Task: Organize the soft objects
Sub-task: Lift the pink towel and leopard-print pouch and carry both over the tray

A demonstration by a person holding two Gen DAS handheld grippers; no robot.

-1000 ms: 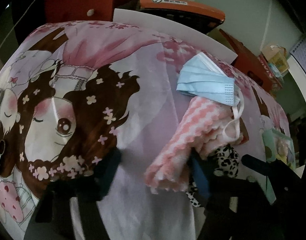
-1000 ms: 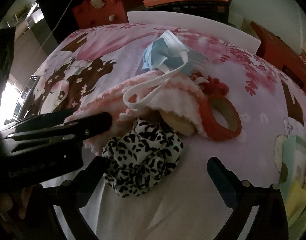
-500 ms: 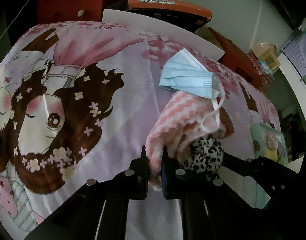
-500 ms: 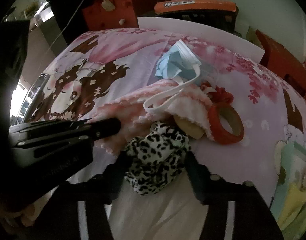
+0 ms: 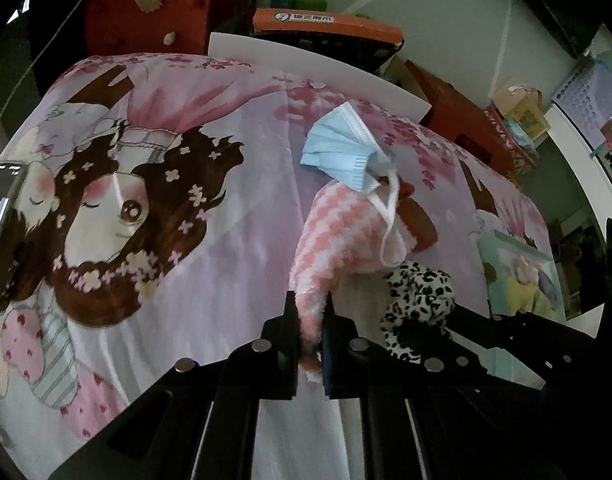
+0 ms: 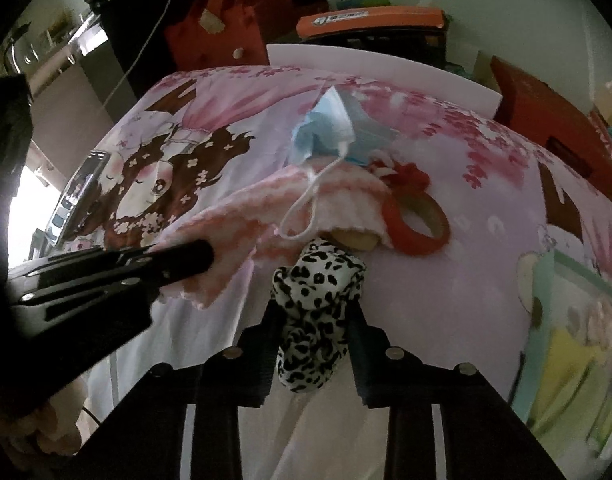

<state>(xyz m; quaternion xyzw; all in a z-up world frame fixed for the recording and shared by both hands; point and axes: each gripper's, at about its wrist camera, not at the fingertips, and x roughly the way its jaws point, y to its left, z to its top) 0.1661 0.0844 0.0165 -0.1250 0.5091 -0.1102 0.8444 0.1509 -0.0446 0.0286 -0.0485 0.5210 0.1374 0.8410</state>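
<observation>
My left gripper (image 5: 310, 316) is shut on the near corner of a pink and white fluffy cloth (image 5: 338, 236), which also shows in the right wrist view (image 6: 266, 216). A blue face mask (image 5: 342, 152) lies on the cloth's far end, its ear loop hanging over it; the right wrist view shows the mask (image 6: 326, 124) too. My right gripper (image 6: 314, 312) is shut on a black and white leopard-print scrunchie (image 6: 318, 304), seen to the right of the cloth in the left wrist view (image 5: 418, 300). The left gripper's fingers (image 6: 178, 264) show at the left of the right wrist view.
A red tape roll (image 6: 418, 220) and a yellowish item (image 6: 354, 240) lie partly under the cloth. A pale green picture box (image 6: 574, 340) sits at the right on the pink cartoon-print sheet (image 5: 166, 200). A red bag (image 6: 218, 36) and an orange case (image 6: 370, 20) stand behind.
Both grippers were open a second ago. The left has closed on the cloth's corner and the right on the scrunchie, and both have pulled back a little.
</observation>
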